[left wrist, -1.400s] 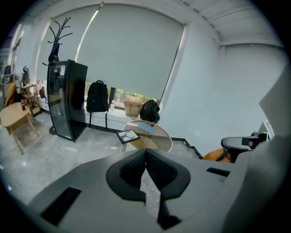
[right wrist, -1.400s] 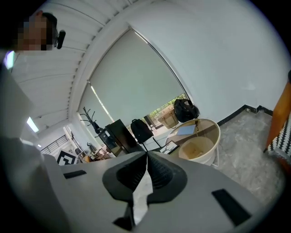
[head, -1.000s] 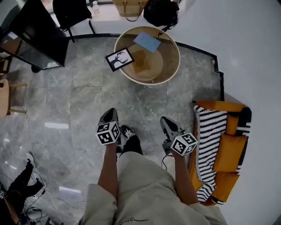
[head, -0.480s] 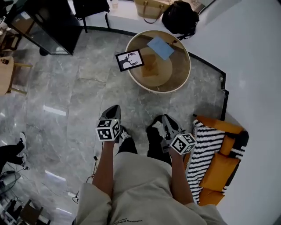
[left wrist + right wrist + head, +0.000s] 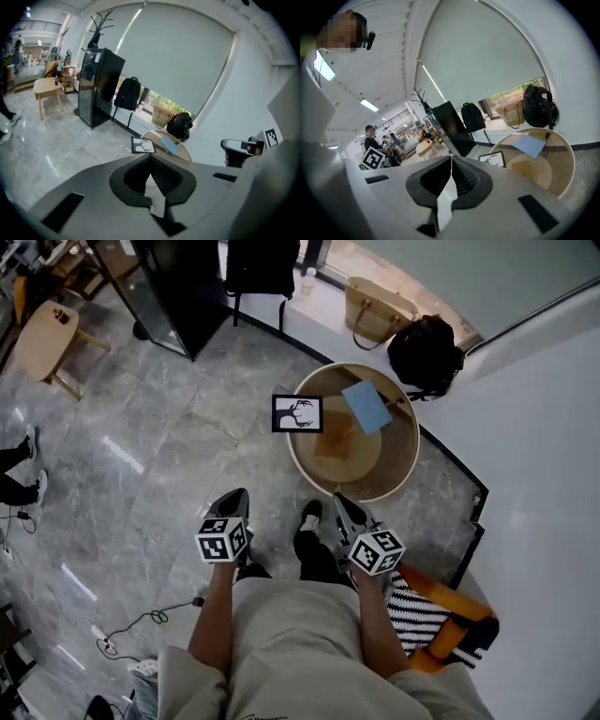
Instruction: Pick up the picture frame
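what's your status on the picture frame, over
Left claw shut, empty; right claw shut, empty. Picture frame untouched at the round table edge, ahead of both claws. Nothing seen in the way.

The picture frame [image 5: 297, 413] lies on the left edge of the round table [image 5: 396, 467], and a sheet of paper [image 5: 367, 407] lies on the table to its right. A handbag [image 5: 375, 310] and a backpack [image 5: 427, 354] stand behind the table, and a sofa [image 5: 445, 592] is at its near right.
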A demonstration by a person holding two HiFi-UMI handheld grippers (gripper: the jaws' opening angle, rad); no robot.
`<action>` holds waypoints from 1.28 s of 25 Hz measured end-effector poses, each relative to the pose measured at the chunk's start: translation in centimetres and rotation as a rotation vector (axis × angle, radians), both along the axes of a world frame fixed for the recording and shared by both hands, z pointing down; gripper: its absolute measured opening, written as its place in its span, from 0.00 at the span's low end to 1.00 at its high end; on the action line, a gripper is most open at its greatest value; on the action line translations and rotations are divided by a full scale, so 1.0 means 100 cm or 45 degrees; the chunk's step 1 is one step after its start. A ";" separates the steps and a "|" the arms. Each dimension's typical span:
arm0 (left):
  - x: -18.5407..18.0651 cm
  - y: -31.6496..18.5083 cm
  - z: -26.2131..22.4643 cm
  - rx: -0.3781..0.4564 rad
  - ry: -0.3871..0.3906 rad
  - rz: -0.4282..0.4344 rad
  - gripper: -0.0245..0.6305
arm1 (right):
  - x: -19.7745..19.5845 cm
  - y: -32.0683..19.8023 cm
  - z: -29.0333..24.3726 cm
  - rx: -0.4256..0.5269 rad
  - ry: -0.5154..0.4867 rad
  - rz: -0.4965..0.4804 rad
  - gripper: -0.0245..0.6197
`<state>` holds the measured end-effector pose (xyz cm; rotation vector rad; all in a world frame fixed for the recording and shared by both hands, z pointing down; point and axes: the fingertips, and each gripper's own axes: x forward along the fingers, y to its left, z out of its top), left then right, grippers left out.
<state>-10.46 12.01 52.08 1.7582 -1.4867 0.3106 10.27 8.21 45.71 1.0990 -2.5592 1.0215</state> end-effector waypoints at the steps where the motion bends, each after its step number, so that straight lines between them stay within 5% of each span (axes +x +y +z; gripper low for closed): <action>1: 0.004 -0.005 -0.002 0.003 0.004 -0.028 0.07 | 0.003 -0.011 -0.003 0.005 0.000 -0.029 0.09; 9: 0.048 -0.037 -0.012 0.017 0.051 -0.111 0.07 | 0.037 -0.071 0.017 -0.080 0.015 -0.222 0.09; 18: 0.034 -0.103 0.041 0.011 0.096 -0.267 0.07 | 0.028 -0.138 0.100 -0.149 0.193 -0.366 0.09; 21: 0.029 -0.128 0.091 -0.019 0.123 -0.274 0.07 | 0.017 -0.172 0.133 -0.171 0.169 -0.278 0.09; 25: 0.015 -0.163 0.150 -0.031 0.293 -0.320 0.07 | 0.027 -0.205 0.192 -0.305 0.096 -0.043 0.09; 32: -0.040 -0.212 0.206 -0.025 0.368 -0.248 0.07 | 0.014 -0.219 0.265 -0.345 0.195 0.028 0.09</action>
